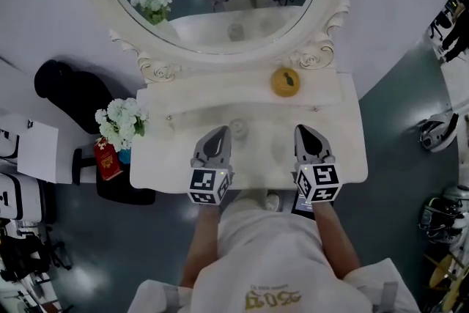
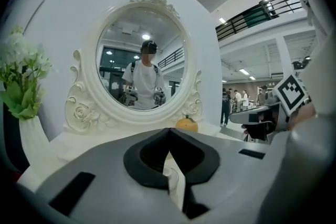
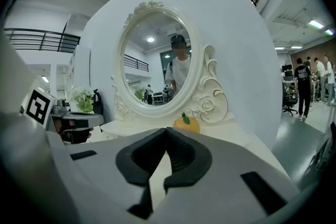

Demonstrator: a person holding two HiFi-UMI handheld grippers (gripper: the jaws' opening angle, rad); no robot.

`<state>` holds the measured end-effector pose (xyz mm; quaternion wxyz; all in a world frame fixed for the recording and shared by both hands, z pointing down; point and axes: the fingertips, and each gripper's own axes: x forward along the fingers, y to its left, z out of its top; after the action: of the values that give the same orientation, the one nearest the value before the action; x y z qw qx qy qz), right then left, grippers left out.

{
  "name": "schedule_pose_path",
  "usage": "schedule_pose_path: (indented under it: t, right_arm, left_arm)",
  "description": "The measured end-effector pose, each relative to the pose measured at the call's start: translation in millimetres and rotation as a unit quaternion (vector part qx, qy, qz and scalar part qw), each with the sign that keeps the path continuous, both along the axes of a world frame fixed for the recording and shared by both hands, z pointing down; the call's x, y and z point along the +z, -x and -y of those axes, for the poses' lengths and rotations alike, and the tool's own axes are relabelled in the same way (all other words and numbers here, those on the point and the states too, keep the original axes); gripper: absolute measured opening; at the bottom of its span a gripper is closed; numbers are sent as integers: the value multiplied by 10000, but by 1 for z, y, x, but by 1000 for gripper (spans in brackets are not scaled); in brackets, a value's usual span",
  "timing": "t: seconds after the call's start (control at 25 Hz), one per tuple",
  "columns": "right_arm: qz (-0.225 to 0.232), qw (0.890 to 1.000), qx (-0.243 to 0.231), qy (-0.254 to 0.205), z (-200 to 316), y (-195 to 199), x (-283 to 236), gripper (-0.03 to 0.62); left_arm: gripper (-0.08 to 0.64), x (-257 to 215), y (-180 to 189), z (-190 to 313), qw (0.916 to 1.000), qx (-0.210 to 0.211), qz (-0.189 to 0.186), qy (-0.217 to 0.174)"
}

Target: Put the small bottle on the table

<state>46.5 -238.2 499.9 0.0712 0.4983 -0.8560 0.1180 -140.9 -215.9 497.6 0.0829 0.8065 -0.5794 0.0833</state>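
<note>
A small clear bottle (image 1: 238,130) stands upright on the white dressing table (image 1: 344,150), faint against the top. It is between my two grippers, just right of the left one and apart from it. My left gripper (image 1: 219,132) hovers over the table's front half with its jaws shut and nothing between the pads. In the left gripper view the left gripper (image 2: 169,130) shows its tips meeting, with only the table top behind the gap. My right gripper (image 1: 303,130) is level with it, farther right; the right gripper (image 3: 167,130) is also shut and empty.
An oval white-framed mirror (image 1: 212,48) rises at the table's back. A yellow-orange fruit-shaped object (image 1: 285,82) sits at the back right. White flowers (image 1: 121,121), a red box (image 1: 108,158) and a black bag (image 1: 69,93) crowd the left side. Several people stand far off.
</note>
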Motion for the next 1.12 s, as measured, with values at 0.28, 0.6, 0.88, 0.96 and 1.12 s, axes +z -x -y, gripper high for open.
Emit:
schedule_pose_path:
  t: [0.28,0.6,0.88,0.96,1.12]
  right_arm:
    - [-44,10000,-9,65,-2,1,3,9]
    - [-94,9999,-6,128,-4,3,6,9]
    - [-201,9996,-71,173,-6,6,9,9]
    - [-201,9996,-83,174,-7,7,8,9]
    - [-204,9996,-94,169,-7,6,8,9]
  left_arm:
    - [17,5,9,0,9997,-107,-176,147]
    - [17,6,12,0,9997,-89,-173,151]
    - [17,10,13,-1,9995,-66,-209,209]
    - [17,10,13,-2,9994,-55,-260,206]
    - [17,12,12,-3,9991,-61,-322,257]
